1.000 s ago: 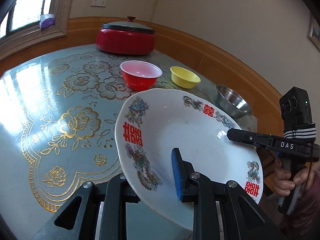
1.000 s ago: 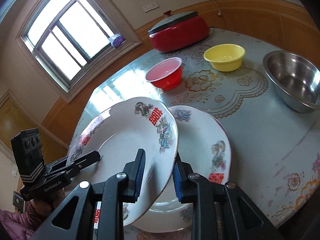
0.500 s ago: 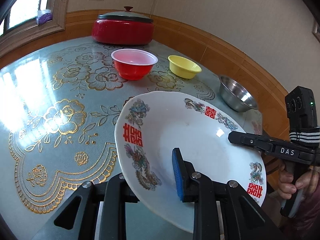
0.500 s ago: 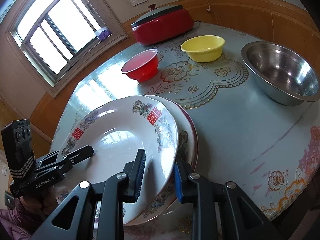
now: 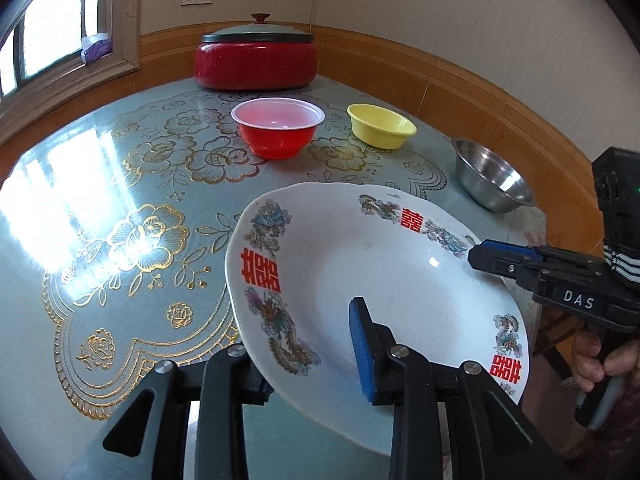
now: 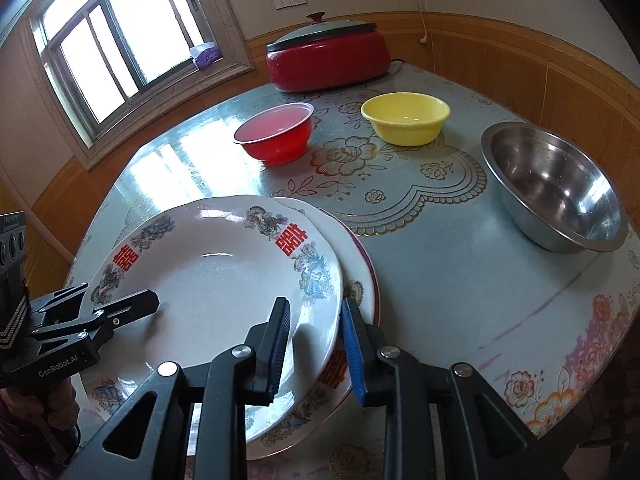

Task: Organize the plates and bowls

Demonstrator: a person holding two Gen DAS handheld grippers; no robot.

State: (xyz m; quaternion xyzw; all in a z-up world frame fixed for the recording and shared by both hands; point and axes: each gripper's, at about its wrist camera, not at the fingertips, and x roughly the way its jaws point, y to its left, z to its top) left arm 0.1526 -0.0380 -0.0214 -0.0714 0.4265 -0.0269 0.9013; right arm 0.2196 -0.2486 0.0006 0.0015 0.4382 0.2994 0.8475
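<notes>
A white deep plate (image 5: 380,264) with red characters and dragon prints lies on top of a stack of plates (image 6: 370,264) at the table's near edge. My left gripper (image 5: 296,332) straddles its near rim. Its jaws are opening: the blue pad (image 5: 360,340) is over the plate's inside and the other finger is hidden under the rim. My right gripper (image 6: 315,308) is shut on the opposite rim of the same plate (image 6: 216,280). Each gripper also appears in the other's view: the right gripper (image 5: 480,254) and the left gripper (image 6: 120,294).
Farther back on the flowered tablecloth stand a red bowl (image 6: 276,134), a yellow bowl (image 6: 406,118) and a steel bowl (image 6: 556,184). A red lidded electric pot (image 6: 328,56) sits by the wall. The table edge (image 6: 580,400) curves close on the right.
The plate, held tilted above the table a second ago, has come down level onto the stacked plates. The left jaws have widened a little; the right grip looks unchanged.
</notes>
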